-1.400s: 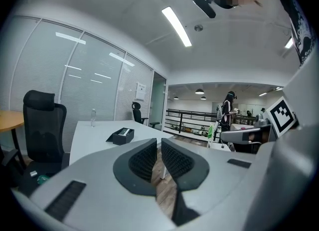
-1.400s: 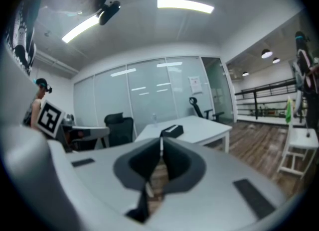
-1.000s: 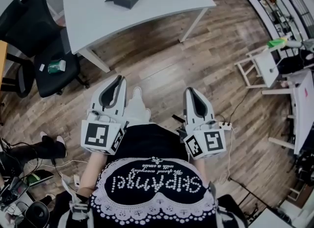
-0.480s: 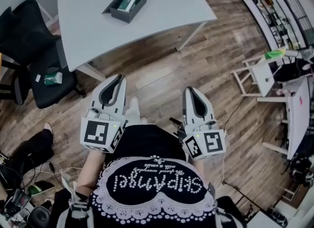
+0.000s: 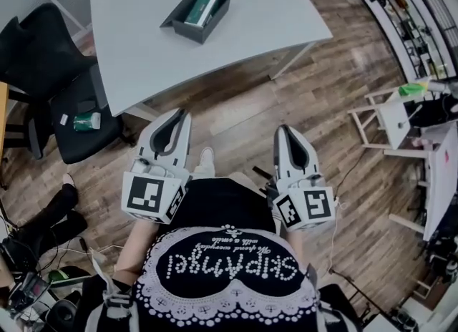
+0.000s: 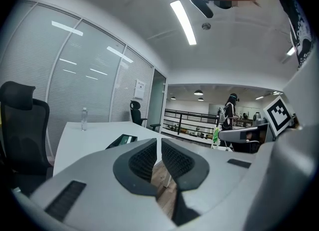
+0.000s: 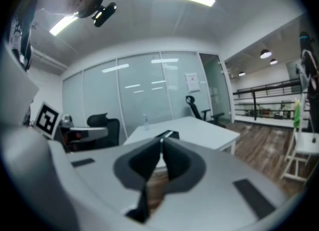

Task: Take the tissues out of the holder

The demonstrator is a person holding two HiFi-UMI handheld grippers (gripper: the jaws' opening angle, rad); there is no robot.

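At the far left of the head view a black office chair [image 5: 43, 59] stands beside the white table [image 5: 143, 51], with a small green and white packet [image 5: 86, 120] on its seat; its print is too small to read. The tissue holder [image 5: 196, 16], a dark open-topped box, sits on the table well ahead of both grippers, with a green and white pack of tissues [image 5: 202, 7] lying inside it. A clear bottle [image 6: 83, 119] stands at the table's far side.

The left gripper [image 5: 179, 114] is held over the wooden floor [image 5: 236, 109], short of the table edge. Its ribbed pads [image 6: 144, 160] are drawn in to a thin slit with nothing between them. A black-and-white square marker [image 5: 147, 196] faces up from its cube.

Between the grippers, beaded lettering on the person's dark top [image 5: 229, 270] appears upside down and reads roughly "SkipAngel"; the small script beside it is not legible.

The right gripper [image 5: 284, 130] is level with the left, also over the floor. Its jaws meet at the tips and grip nothing.

At the right edge stands a white stool [image 5: 386, 109].
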